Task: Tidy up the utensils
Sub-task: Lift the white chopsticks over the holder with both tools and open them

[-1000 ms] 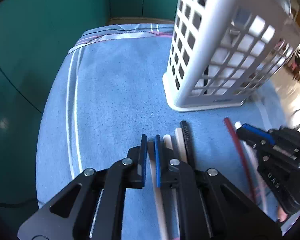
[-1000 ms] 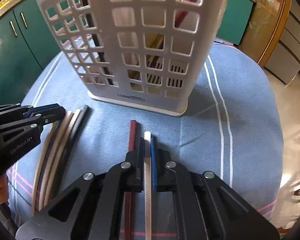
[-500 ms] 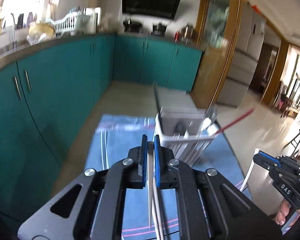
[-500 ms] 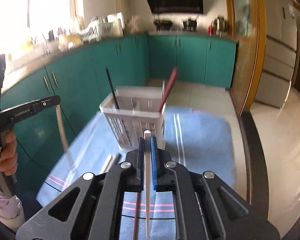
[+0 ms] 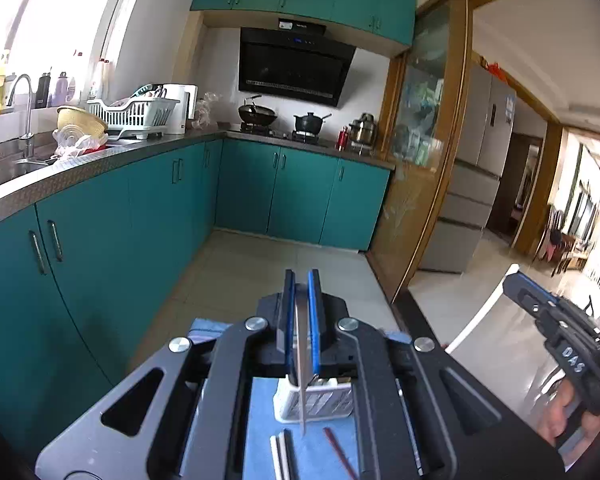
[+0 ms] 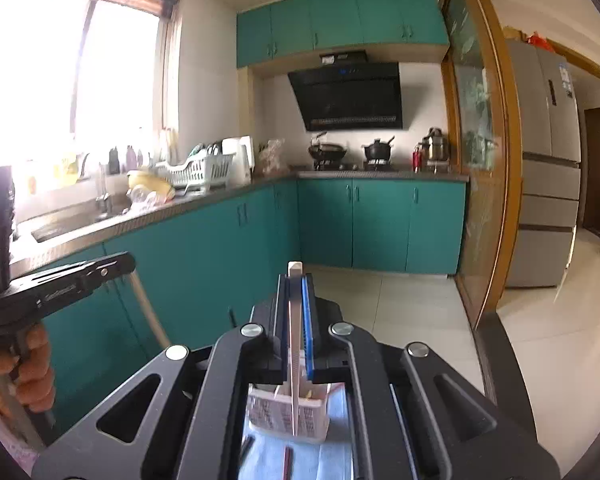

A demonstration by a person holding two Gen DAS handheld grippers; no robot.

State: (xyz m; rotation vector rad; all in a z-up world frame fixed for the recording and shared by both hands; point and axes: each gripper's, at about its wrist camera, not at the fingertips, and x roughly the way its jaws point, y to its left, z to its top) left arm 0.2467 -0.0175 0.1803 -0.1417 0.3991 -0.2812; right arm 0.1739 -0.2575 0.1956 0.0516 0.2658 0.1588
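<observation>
Teal kitchen cabinets [image 5: 100, 248] fill the bkgd in the left wrist view, where 1 s ago we saw only the blue cloth close up; both tongs have since been lifted high w/ their picks. Our left gripper [image 5: 300, 320] is clamped on a pale chopstick [image 5: 301, 380] that hangs down betw. the pads, its tip over the white basket [image 5: 320, 404] far below. More chopsticks [image 5: 282, 454] and a red one [image 5: 340, 452] lie on the blue cloth [image 5: 260, 420] in front of the basket. Right gripper [image 5: 516, 280] shows at the side, gripping a white stick.

Right wrist view: right gripper [image 6: 296, 312] is closed on a white chopstick [image 6: 294, 360], upright betw. the pads, lower end over the basket [image 6: 284, 416]. Left gripper [image 6: 124, 264] is at the left edge, its stick slanting down.

We judge both are carried and next go into the basket; several remain.
</observation>
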